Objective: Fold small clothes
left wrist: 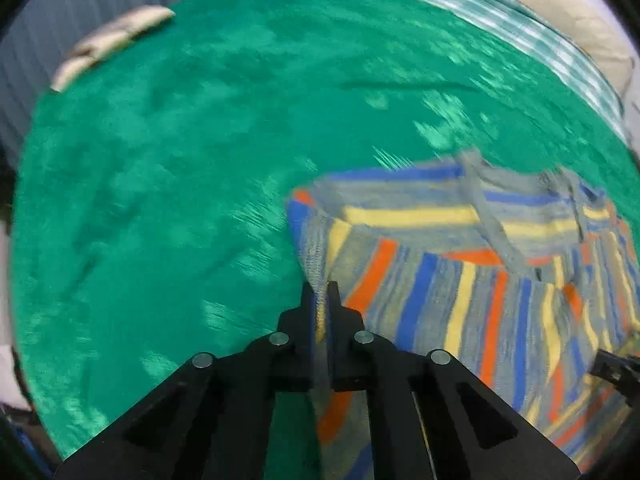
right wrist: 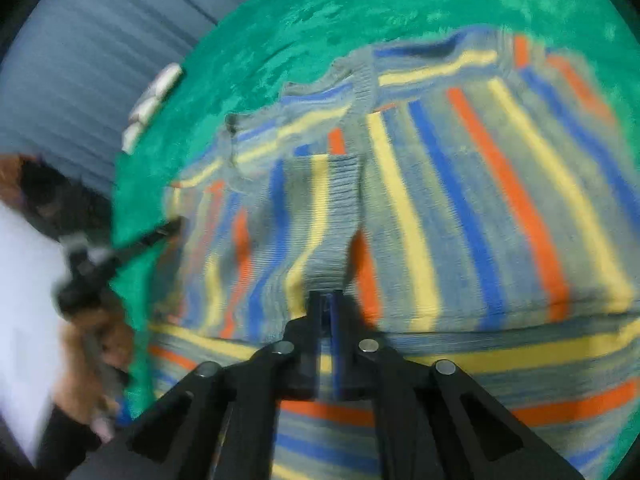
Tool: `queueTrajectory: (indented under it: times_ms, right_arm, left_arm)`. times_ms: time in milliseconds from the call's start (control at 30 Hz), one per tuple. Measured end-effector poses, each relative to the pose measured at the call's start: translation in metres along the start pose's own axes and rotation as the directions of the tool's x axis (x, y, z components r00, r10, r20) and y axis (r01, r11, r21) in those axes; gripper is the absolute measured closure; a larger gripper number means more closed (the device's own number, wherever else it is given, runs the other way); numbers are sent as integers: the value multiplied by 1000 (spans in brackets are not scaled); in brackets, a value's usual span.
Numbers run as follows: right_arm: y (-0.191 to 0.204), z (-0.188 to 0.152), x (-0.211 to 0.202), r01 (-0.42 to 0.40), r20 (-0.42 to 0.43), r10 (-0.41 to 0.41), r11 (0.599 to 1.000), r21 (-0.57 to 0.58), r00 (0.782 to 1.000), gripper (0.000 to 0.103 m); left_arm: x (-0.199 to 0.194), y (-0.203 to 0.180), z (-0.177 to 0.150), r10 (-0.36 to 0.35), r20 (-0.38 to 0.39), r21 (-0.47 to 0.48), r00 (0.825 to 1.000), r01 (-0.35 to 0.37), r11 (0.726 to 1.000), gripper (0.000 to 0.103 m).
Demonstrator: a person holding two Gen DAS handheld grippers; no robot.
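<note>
A small striped knit sweater (left wrist: 460, 264) in grey, blue, yellow and orange lies partly folded on a green plush cover (left wrist: 180, 180). My left gripper (left wrist: 320, 292) is shut on a fold of the sweater's left edge and holds it lifted. My right gripper (right wrist: 330, 300) is shut on a ribbed cuff or hem of the sweater (right wrist: 460, 200), which fills the right wrist view. The left gripper (right wrist: 160, 232) shows blurred at the left of the right wrist view. The right gripper's tip shows at the left wrist view's right edge (left wrist: 612, 368).
A beige folded item (left wrist: 112, 44) lies at the green cover's far left edge; it also shows in the right wrist view (right wrist: 154, 104). A teal-and-white striped cloth (left wrist: 500, 20) lies along the far right. Grey-blue ribbed surface (right wrist: 100, 60) lies beyond the cover.
</note>
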State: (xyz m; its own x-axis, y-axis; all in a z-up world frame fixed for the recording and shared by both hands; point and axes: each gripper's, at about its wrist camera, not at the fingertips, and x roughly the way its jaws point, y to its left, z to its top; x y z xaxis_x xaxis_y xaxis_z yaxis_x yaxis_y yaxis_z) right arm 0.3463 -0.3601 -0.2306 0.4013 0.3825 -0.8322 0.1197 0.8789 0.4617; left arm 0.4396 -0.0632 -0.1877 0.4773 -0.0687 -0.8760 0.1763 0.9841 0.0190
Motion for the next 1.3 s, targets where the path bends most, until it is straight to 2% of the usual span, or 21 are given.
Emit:
queueTrajectory:
  times_ms: [67,133,200,233,267,300,333,400,467,567,633,667,733,767,867,967,1100,1300]
  right_arm:
    - [0,-5,-8,66,28,-65,997,-37,998,100]
    - [-2,-12,-4,75,21,-74,995,-70,997,99]
    - [-4,-11,-3,81,41,-77,993,-87,996,99]
    - [-5,-11,-5,69,48,-65,993,-97,997,93]
    - [-3,-10,-7,63,47,-58,993,-103,997,91]
    - [-2,-12,-14,68,50,-62,991,-114,997,82]
    - [0,-12,-20,79,56,-72,989,-124,996,69]
    - [0,-26,-49,115,86,-101,977,-179,991,55]
    - [7,-43,-67,128,68,-115,962,-242,991,55]
    - [11,-82,-79,125,-27,-141,937,-326,990,55]
    - [11,-120,-88,148,-77,-191,911,-386,979,55]
    - [12,-142,-93,154,-92,-209,898,-411,974,55]
    - [13,-183,-103,188,-100,-259,874,-448,961,55]
    - [12,-205,-109,214,-96,-289,859,-465,952,54]
    - [10,-261,-125,298,-54,-369,821,-486,928,49]
    - [2,-286,-134,329,-46,-384,841,-430,922,48]
    - [-13,-287,-132,320,-35,-348,892,-319,937,47]
    - [-21,-296,-141,321,0,-336,899,-298,942,46]
  left_arm:
    - [1,5,-4,13,11,-18,1000,-13,1000,101]
    - [5,2,-11,23,20,-4,1000,-23,1000,99]
    - [1,-2,-13,50,35,13,998,-51,999,90]
    - [-4,1,-15,75,32,6,997,-76,997,71]
    - [-10,5,-16,106,33,-1,994,-106,994,44]
    - [-24,10,-20,138,59,-4,989,-138,990,37]
    - [-39,13,-26,143,100,7,985,-145,989,34]
    - [-70,10,-44,107,139,58,985,-116,992,34]
    - [-97,0,-74,32,135,112,990,-48,993,32]
    - [-126,-27,-134,-90,64,211,994,75,975,30]
    - [-137,-41,-175,-148,1,244,989,143,959,30]
    - [-144,-51,-209,-186,-59,256,981,195,947,30]
    - [-152,-61,-258,-209,-144,270,967,241,932,31]
    - [-155,-62,-276,-201,-163,272,966,240,932,31]
    - [-180,-63,-328,-146,-137,260,980,178,949,31]
    - [-184,-60,-335,-138,-130,213,982,163,963,31]
    - [-173,-65,-330,-122,-144,190,982,148,971,30]
    - [-173,-75,-330,-99,-138,193,986,125,973,27]
